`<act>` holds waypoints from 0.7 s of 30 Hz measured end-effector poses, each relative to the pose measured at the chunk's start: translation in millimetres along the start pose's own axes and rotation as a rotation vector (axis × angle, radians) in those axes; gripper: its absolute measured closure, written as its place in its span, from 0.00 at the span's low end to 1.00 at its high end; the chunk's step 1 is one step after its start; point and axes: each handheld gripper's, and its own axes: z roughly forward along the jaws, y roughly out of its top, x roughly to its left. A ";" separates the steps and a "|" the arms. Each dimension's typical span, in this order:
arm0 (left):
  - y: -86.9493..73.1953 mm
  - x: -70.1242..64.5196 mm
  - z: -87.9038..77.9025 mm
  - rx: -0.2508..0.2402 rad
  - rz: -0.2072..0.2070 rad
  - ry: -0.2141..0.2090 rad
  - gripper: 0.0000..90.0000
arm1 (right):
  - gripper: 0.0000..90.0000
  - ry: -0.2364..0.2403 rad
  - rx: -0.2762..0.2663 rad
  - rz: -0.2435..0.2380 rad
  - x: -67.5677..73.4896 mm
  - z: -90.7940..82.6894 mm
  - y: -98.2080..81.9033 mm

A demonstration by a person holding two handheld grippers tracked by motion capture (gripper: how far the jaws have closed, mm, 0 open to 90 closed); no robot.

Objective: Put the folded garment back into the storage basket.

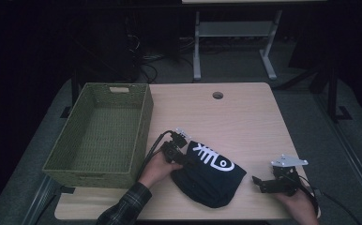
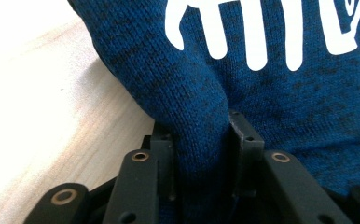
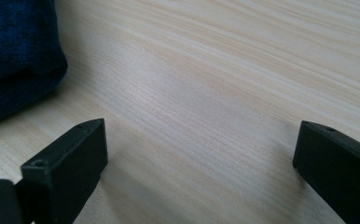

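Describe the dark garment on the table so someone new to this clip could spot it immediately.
On the light wooden table, look right of the green woven basket, near the front edge. There lies a bunched navy knit garment, a fold of it pinched in the left gripper. Its white fish-skeleton print sets it apart from everything around it.

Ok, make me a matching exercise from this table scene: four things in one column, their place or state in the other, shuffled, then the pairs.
Things:
1. left gripper
2. right gripper
3. basket
4. knit garment

Place or state:
A. woven green, stands empty at the table's left
B. jaws wide apart over bare wood
C. dark blue with a white print, lies between the two grippers
D. jaws pinching a fold of fabric

Pairs: 1-D, 2-B, 3-A, 4-C
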 end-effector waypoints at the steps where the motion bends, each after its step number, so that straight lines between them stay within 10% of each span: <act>1: 0.0 1.6 -0.6 -0.005 -0.006 -0.014 0.77 | 0.03 0.000 0.000 0.000 0.0 0.0 0.0; 21: 23.1 -34.8 -42.2 -0.059 0.086 0.015 0.77 | 0.03 0.001 0.003 0.002 0.1 -0.1 0.0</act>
